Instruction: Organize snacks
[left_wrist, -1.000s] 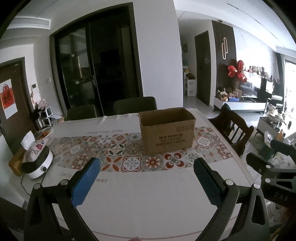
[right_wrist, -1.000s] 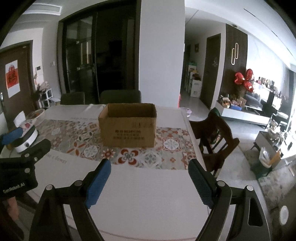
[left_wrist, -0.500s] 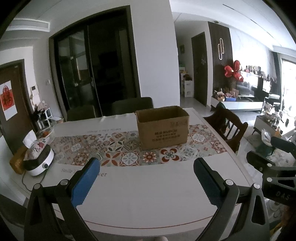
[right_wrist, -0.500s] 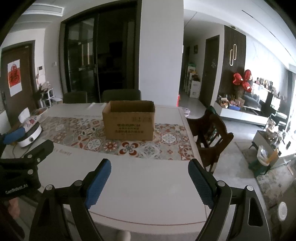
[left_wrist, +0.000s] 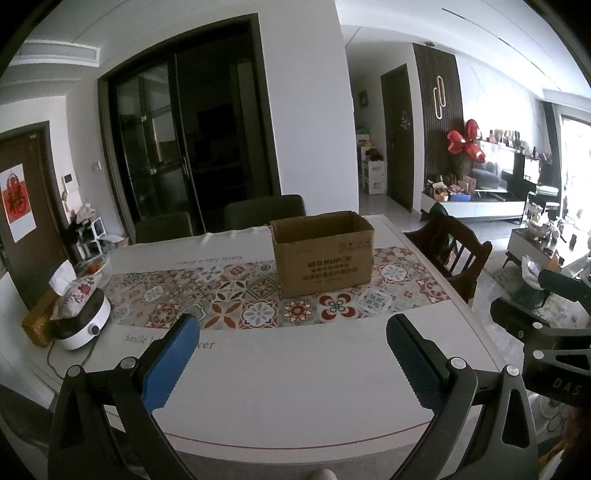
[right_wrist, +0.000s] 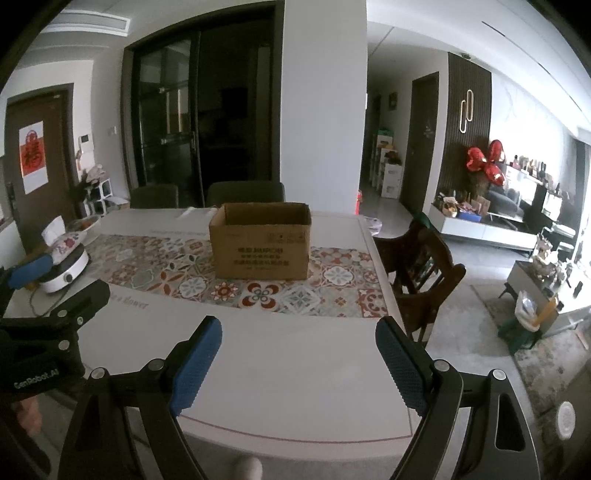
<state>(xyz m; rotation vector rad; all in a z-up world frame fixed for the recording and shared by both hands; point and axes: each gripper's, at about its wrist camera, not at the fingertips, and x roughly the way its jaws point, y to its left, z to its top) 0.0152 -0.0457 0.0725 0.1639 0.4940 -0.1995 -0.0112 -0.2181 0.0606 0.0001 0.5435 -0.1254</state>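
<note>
An open brown cardboard box (left_wrist: 323, 254) stands on the patterned runner of the white dining table (left_wrist: 295, 369); it also shows in the right wrist view (right_wrist: 261, 242). Its inside is hidden. No snacks are in view. My left gripper (left_wrist: 291, 354) is open and empty above the table's near edge. My right gripper (right_wrist: 297, 363) is open and empty, also near the front edge, well short of the box. Each gripper shows at the edge of the other's view.
A white round appliance (left_wrist: 79, 325) with a floral tissue pouch on it sits at the table's left end, a fruit bowl (left_wrist: 94, 267) behind it. A dark wooden chair (left_wrist: 448, 254) stands at the right side, two dark chairs (left_wrist: 264, 210) at the far side.
Both grippers have pulled back from the box and risen slightly; the box looks smaller and the table's front edge has come into view. Both stay open.
</note>
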